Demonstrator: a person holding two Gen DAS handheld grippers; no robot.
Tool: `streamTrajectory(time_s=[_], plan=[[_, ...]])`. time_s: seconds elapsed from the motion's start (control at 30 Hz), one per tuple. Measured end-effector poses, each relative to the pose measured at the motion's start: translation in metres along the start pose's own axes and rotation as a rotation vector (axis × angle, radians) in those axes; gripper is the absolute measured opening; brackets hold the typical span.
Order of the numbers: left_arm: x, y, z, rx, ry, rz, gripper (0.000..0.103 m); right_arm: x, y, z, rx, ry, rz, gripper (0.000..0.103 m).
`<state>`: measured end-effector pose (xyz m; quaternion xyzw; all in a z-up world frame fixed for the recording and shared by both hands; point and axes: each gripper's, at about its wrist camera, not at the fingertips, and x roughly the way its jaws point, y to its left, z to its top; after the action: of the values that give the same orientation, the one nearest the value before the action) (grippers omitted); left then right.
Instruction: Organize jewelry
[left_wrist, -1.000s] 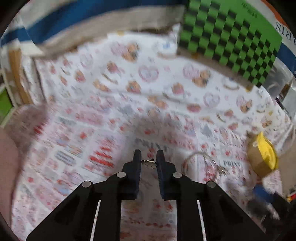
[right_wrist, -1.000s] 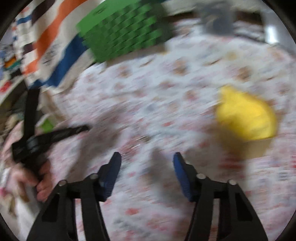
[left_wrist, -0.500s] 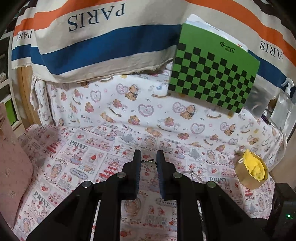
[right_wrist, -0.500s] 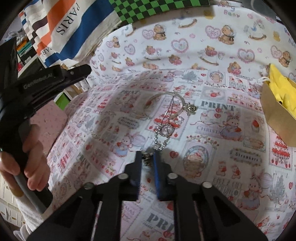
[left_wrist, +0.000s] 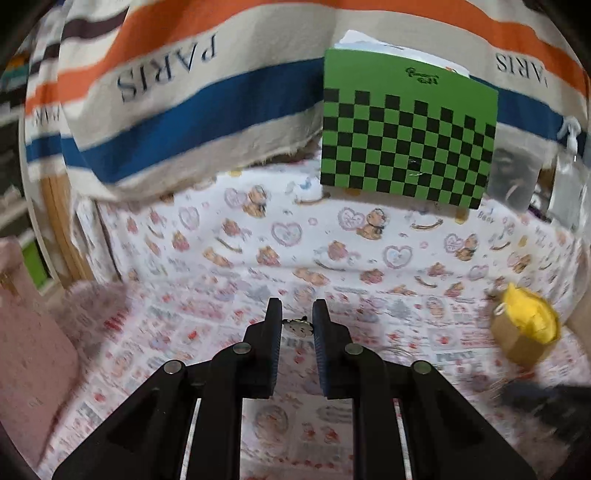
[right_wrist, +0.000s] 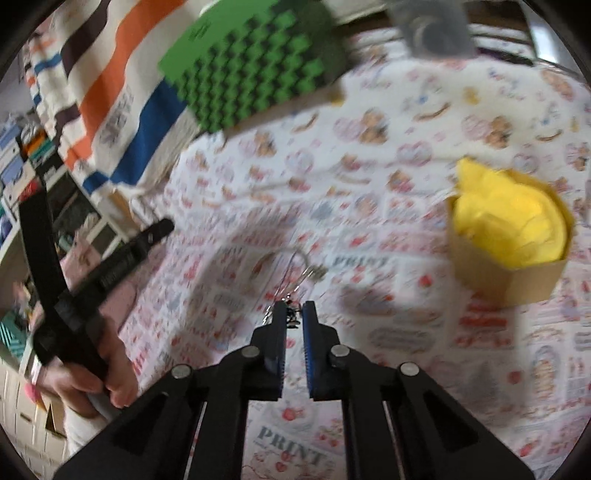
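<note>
My left gripper (left_wrist: 296, 312) is shut on a small charm (left_wrist: 297, 326) with a white face, held above the printed cloth. My right gripper (right_wrist: 294, 313) is shut on a thin chain necklace (right_wrist: 291, 318) lifted off the cloth. A silver bangle (right_wrist: 291, 263) lies on the cloth just beyond the right fingertips. A brown cardboard box (right_wrist: 509, 273) lined with yellow tissue stands to the right; it also shows at the right of the left wrist view (left_wrist: 519, 341). The left gripper (right_wrist: 107, 273) and the hand holding it show at the left of the right wrist view.
A green and black checkered board (left_wrist: 406, 140) leans at the back over a striped PARIS cloth (left_wrist: 177, 92). A pink pouch (left_wrist: 29, 354) lies at the left edge. The printed cloth (left_wrist: 207, 302) covers the whole surface.
Both grippers have lifted and swung. The right one rose from the cloth with the chain and turned toward the yellow-lined box. The left one still grips the charm.
</note>
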<state>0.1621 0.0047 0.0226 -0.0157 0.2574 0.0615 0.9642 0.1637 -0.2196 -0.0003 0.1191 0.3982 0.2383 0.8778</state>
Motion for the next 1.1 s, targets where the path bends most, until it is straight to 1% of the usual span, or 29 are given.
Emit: streamTrajectory(time_s=[0.13, 0.2, 0.3, 0.37, 0.47, 0.53, 0.6, 0.63, 0.67, 0.73, 0.8, 0.83, 0.87, 0.93, 1.0, 1.03, 1.1], plan=[[0.003, 0.002, -0.001, -0.021, 0.006, -0.021, 0.016, -0.020, -0.014, 0.009, 0.037, -0.059, -0.027, 0.008], [0.002, 0.003, -0.001, -0.020, -0.009, -0.005, 0.016, -0.033, -0.021, 0.015, 0.045, -0.112, -0.069, 0.008], [0.001, 0.005, -0.001, -0.037, -0.015, -0.013, 0.016, -0.049, -0.037, 0.029, 0.075, -0.153, -0.131, 0.008], [0.002, 0.007, -0.001, -0.055, -0.009, -0.022, 0.016, -0.056, -0.052, 0.038, 0.092, -0.175, -0.168, 0.008], [0.003, 0.009, -0.001, -0.066, 0.000, -0.037, 0.016, -0.059, -0.072, 0.048, 0.106, -0.187, -0.251, 0.008], [0.004, 0.010, -0.001, -0.074, 0.005, -0.040, 0.016, -0.058, -0.085, 0.052, 0.119, -0.183, -0.262, 0.008], [0.004, 0.009, -0.002, -0.075, 0.008, -0.044, 0.016, -0.059, -0.095, 0.053, 0.126, -0.202, -0.260, 0.009], [0.005, 0.008, -0.002, -0.070, 0.008, -0.044, 0.016, -0.060, -0.100, 0.053, 0.143, -0.221, -0.261, 0.014], [0.005, 0.008, -0.003, -0.066, 0.012, -0.049, 0.016, -0.061, -0.106, 0.052, 0.167, -0.235, -0.254, 0.037], [0.010, 0.006, -0.005, -0.071, 0.030, -0.103, 0.016, -0.064, -0.115, 0.049, 0.205, -0.242, -0.249, 0.058], [0.017, -0.001, -0.006, -0.049, 0.089, -0.129, 0.016, -0.068, -0.122, 0.049, 0.224, -0.247, -0.236, 0.059], [0.016, -0.001, -0.006, -0.074, 0.097, -0.173, 0.016, -0.070, -0.125, 0.049, 0.230, -0.246, -0.220, 0.061], [0.015, -0.002, -0.005, -0.089, 0.104, -0.213, 0.016, -0.071, -0.127, 0.050, 0.239, -0.247, -0.208, 0.065], [0.011, -0.012, 0.000, -0.075, 0.108, -0.212, 0.016, -0.077, -0.133, 0.050, 0.255, -0.248, -0.207, 0.071], [0.002, -0.030, 0.008, -0.042, 0.096, -0.236, 0.016, -0.082, -0.137, 0.051, 0.265, -0.252, -0.225, 0.072], [-0.001, -0.044, 0.011, -0.021, 0.100, -0.259, 0.016, -0.084, -0.141, 0.050, 0.279, -0.252, -0.230, 0.075], [-0.002, -0.070, 0.016, -0.008, 0.130, -0.319, 0.016, -0.088, -0.149, 0.049, 0.313, -0.252, -0.243, 0.077]])
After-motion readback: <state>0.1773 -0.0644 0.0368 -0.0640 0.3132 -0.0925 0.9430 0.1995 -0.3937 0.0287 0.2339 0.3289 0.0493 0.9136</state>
